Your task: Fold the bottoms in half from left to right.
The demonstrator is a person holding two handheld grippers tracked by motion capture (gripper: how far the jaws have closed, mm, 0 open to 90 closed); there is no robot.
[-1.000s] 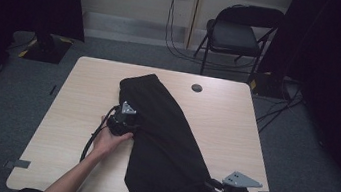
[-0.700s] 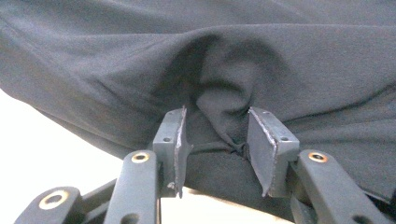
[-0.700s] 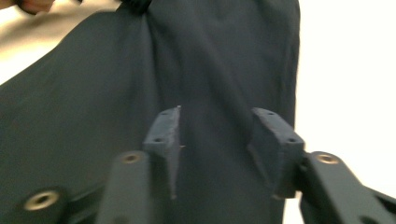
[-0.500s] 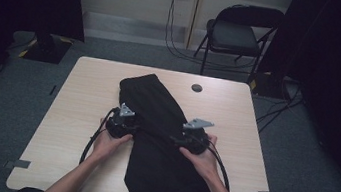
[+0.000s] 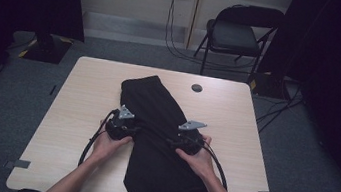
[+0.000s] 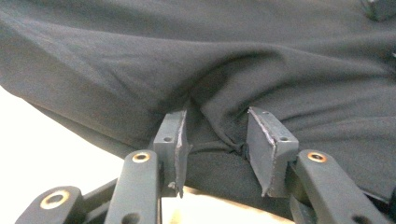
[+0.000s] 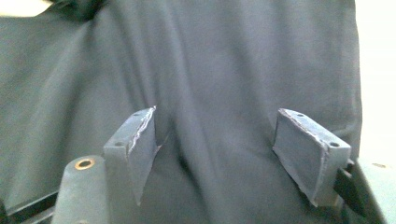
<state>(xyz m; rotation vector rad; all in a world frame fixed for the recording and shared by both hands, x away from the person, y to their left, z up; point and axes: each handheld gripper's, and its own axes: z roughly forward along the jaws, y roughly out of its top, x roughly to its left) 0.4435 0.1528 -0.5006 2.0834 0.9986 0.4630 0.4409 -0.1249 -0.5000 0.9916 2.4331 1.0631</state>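
High view: I see the black garment (image 5: 164,145) lying lengthwise on the table (image 5: 68,127), a gripper at each edge. Left gripper view: my left gripper (image 6: 215,140) pinches a cloth fold. Right gripper view: my right gripper (image 7: 219,149), jaws just opening, stands spread over flat cloth.

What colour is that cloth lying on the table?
Black, plain with no pattern; the cloth shows best in the high view.
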